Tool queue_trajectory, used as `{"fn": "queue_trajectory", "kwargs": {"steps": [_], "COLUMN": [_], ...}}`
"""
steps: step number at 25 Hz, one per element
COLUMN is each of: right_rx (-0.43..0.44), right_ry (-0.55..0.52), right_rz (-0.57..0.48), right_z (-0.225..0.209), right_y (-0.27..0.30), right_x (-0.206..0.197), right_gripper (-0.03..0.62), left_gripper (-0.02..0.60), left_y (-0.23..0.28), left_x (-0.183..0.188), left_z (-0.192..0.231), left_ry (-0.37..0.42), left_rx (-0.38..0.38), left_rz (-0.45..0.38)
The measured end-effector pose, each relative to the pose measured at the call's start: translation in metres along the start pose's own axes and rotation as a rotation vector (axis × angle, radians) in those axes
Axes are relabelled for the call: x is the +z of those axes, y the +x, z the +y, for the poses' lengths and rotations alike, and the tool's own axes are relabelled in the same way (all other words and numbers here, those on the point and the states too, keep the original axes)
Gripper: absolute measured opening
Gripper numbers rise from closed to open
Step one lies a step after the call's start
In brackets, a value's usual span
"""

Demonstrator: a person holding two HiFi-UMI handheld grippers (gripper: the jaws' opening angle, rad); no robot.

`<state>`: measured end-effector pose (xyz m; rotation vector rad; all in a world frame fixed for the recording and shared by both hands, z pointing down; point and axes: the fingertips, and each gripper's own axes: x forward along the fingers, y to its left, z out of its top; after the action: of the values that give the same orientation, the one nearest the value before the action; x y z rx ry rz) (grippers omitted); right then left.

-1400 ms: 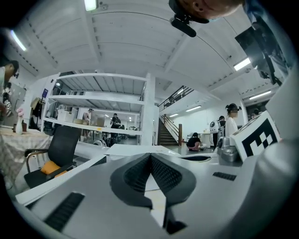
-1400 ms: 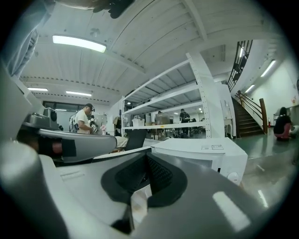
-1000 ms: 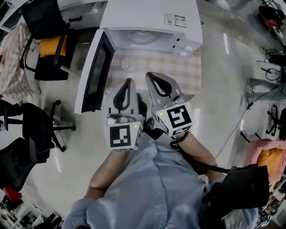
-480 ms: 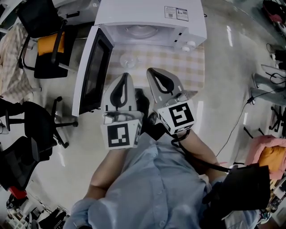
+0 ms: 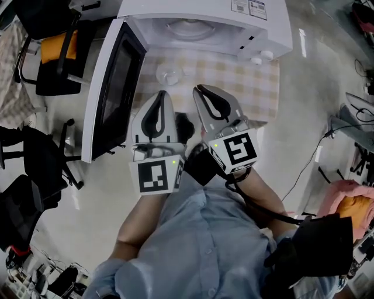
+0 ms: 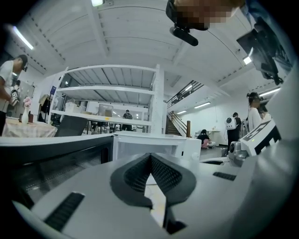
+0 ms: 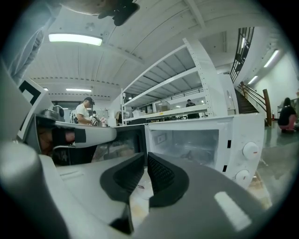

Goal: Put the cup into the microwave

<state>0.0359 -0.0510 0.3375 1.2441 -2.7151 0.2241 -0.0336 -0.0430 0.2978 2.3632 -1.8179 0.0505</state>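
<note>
Cup (image 5: 169, 75) on table (image 5: 248, 87), before microwave (image 5: 204, 26); door (image 5: 111, 87) swung out left of cup.

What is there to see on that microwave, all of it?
The microwave is a white box standing on a checked tablecloth. Its door, with a dark window, hangs wide open to the left. The pale cavity shows a round turntable. Two round knobs sit at the right, and labels are stuck on top.

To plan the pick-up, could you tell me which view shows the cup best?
The head view: the clear cup stands in full sight on the checked cloth before the open microwave. In both gripper views I cannot make it out past the jaws.
</note>
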Motion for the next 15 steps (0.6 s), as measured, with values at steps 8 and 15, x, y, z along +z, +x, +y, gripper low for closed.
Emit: {"fn": "queue_trajectory", "kwargs": {"steps": [8,15], "right_rx": [0.034,0.129], "right_ry": [0.022,0.006], "right_rz": [-0.017,0.018], "right_z": [-0.019,-0.018], "right_y": [0.035,0.051], "right_x": [-0.061,-0.099], "right_gripper": [0.045,0.283], "left_gripper": [0.008,0.008], "left_y": [0.028,0.033], "left_x": [-0.05,-0.073], "left_z": [0.033,0.035], "left_ry": [0.027,0.063], "left_rx": [0.068,0.063], "left_rz": [-0.079,-0.055]}}
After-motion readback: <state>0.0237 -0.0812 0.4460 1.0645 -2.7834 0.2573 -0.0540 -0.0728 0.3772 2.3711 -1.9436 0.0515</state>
